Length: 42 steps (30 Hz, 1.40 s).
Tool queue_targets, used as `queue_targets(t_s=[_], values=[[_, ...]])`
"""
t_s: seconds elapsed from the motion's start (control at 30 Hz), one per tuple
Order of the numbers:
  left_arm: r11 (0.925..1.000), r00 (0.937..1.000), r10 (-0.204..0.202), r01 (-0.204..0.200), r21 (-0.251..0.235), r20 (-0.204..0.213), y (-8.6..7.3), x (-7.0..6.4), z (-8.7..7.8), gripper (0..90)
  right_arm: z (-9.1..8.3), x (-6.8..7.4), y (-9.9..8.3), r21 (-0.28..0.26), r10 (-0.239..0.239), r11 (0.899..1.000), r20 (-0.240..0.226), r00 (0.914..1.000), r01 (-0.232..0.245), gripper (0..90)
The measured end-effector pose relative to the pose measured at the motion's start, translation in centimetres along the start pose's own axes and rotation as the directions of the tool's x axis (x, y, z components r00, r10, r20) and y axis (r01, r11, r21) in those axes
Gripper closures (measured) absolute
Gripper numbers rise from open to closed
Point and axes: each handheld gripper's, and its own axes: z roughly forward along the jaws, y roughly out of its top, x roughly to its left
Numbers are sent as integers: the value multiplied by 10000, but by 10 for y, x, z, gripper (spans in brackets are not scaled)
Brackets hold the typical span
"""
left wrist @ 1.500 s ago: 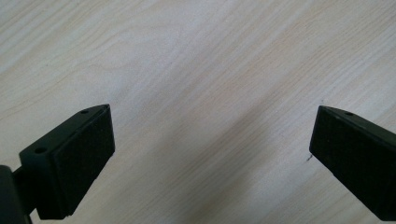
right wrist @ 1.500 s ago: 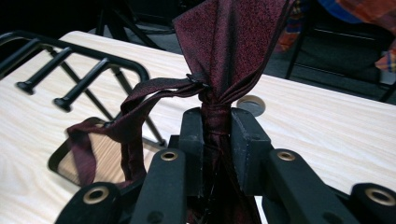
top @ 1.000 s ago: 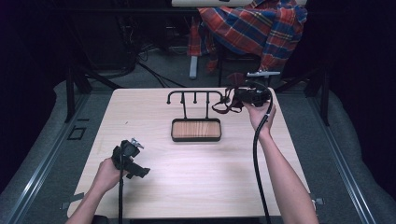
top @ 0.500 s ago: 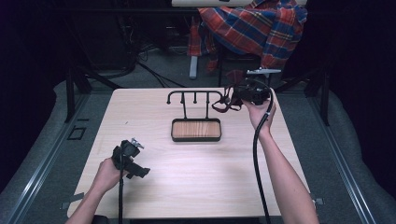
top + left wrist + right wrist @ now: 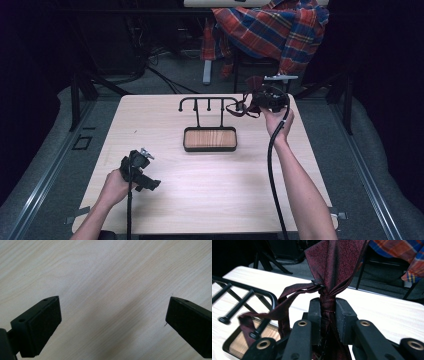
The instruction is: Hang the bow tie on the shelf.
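One table (image 5: 210, 195), one black hook rack (image 5: 208, 104), one wooden tray (image 5: 210, 139), one dark-red necktie (image 5: 329, 270), two claws.

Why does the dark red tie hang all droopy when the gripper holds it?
The tie is probably soft, floppy cloth: it bunches where the right gripper's jaws squeeze it, and its loop sags over the black rack. It likely weighs little, and may slide or snag on the rack's pegs.
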Motion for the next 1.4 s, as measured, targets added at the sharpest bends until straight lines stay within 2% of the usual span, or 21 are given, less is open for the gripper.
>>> queue_targets(t_s=[0.17,0.43,0.6,0.9,1.07,1.23,1.4], values=[[10000,10000,1,-1,-31,-8,0,-1,0,2,7,0,-10,490,-175,9987,123,9998,169,753],[10000,10000,16,-16,1,-18,1,-1,0,2,17,3,-22,1006,-310,9945,55,9995,303,751],[10000,10000,23,-23,10,-21,1,-1,0,2,26,6,-30,1466,-327,9886,-170,9993,349,750],[10000,10000,43,-43,16,-7,1,-1,1,2,37,13,-45,1914,-252,9809,-466,9986,337,747],[10000,10000,61,-61,4,-18,1,-2,1,2,41,13,-50,1954,-133,9804,-560,9983,240,747],[10000,10000,39,-39,18,-9,1,-1,1,2,38,9,-47,1697,422,9851,-719,9965,-295,748],[10000,10000,42,-42,13,-4,1,-2,1,2,30,4,-39,1397,727,9883,-749,9945,-617,751]])
